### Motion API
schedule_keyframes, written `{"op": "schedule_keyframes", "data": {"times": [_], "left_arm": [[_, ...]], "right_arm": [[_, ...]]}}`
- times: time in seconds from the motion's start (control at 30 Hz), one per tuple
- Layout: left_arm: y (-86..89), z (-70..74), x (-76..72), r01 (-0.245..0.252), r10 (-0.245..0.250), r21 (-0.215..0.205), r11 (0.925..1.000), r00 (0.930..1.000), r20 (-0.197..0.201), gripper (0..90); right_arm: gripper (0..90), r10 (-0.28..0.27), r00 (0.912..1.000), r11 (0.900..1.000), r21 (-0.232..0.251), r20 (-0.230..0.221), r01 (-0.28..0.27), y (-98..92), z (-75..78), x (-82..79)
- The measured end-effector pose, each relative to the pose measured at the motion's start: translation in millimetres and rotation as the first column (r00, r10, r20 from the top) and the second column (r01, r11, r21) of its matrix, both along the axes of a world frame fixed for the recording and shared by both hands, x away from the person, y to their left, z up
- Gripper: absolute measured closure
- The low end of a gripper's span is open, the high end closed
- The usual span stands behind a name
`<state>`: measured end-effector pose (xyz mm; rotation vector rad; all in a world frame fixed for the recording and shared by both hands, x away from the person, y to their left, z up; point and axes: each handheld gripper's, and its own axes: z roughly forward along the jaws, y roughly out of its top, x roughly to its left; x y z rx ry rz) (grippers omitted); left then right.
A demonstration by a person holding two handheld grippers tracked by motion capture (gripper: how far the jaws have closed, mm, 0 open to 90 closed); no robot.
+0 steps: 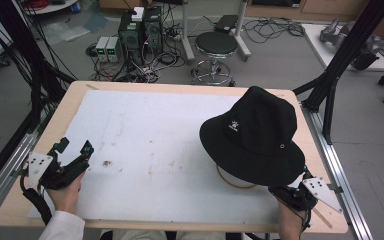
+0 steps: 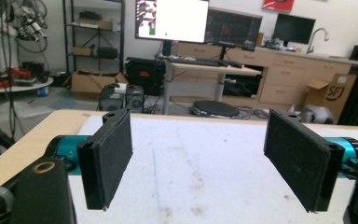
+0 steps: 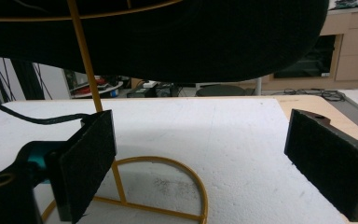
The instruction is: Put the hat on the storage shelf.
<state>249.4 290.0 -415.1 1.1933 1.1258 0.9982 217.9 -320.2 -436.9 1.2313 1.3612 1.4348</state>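
From the high view, the black bucket hat [image 1: 254, 136] sits on a yellow wire stand [image 1: 234, 181] toward the near right part of the table [image 1: 40, 150], its brim overhanging the white foam sheet [image 1: 150, 145] and reaching close to the table's right edge; left of the hat the sheet lies open all the way to the far left corner. The left tool [image 1: 75, 159] is well left of the hat, near the table's left edge, held by a hand [image 1: 66, 192] that comes in from the near side, its jaws spread. The right tool [image 1: 283, 192] sits just under the hat's near brim, by the near right corner. Beyond the table stand a stool [image 1: 216, 50] and computer boxes [image 1: 140, 32] on the floor. In the left gripper view, the left tool [image 2: 199, 158] holds its pads [image 2: 109, 156] wide apart with bare sheet between them. In the right gripper view, the right tool [image 3: 205, 163] is wide open and holds nothing; the hat [image 3: 168, 37] hangs overhead, and the stand's upright rod [image 3: 86, 60] and round base ring [image 3: 177, 186] lie just ahead of the left-hand jaw.
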Motion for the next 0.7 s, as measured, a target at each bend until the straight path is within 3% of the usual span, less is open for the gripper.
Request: {"op": "schedule_keyframes", "data": {"times": [0.3, 0.7], "left_arm": [[8.5, -21.2, 0.5, -0.031, 0.032, 0.019, 0.9993, 0.9992, -0.025, 23.4], [7.9, -25.8, -0.9, -0.030, 0.031, 0.025, 0.9992, 0.9989, -0.036, 23.5]], "right_arm": [[8.2, 0.006, 1.0000, 1.000, -0.007, 0.001, -0.006, 0.1, -0.5, 1.2], [8.2, 0.014, 0.9998, 1.000, -0.023, -0.011, -0.015, 2.7, -1.2, 4.9]]}}
